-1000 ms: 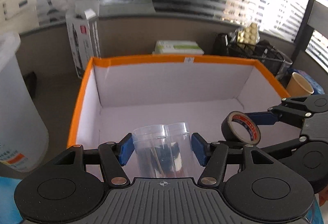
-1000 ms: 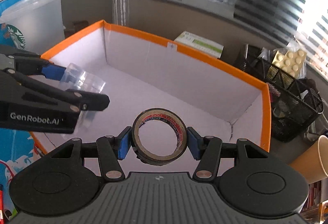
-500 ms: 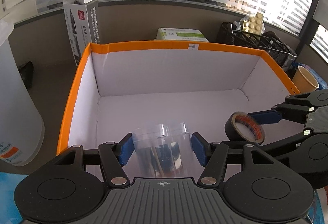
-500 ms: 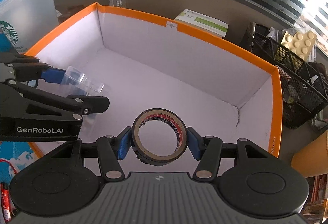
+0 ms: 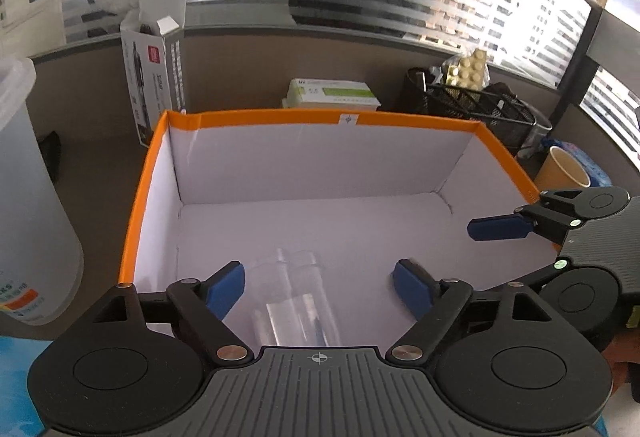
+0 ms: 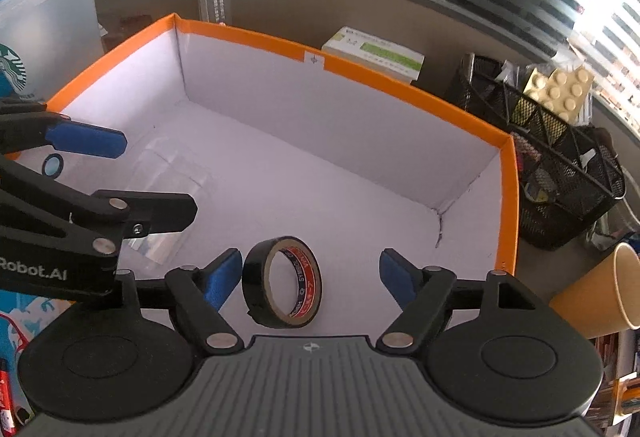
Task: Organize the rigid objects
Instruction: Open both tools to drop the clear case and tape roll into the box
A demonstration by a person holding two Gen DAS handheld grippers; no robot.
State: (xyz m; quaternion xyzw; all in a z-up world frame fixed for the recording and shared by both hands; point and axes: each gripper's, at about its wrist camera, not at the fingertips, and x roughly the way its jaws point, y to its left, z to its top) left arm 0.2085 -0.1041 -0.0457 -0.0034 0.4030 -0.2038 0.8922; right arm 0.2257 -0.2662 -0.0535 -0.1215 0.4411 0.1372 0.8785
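Both tongs are opening, empty: the black tape roll (image 6: 282, 283) and clear plastic cups (image 5: 296, 301) drop into the orange-rimmed white box (image 5: 320, 115) at six o'clock; deposit nearly done.

White box (image 6: 360, 173) with orange rim, black tape roll (image 6: 282, 289) (red-printed core), blue gripper pads (image 6: 222, 279)

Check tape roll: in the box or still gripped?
In the box. The tape roll sits on edge, clear of both pads as the right gripper opens.
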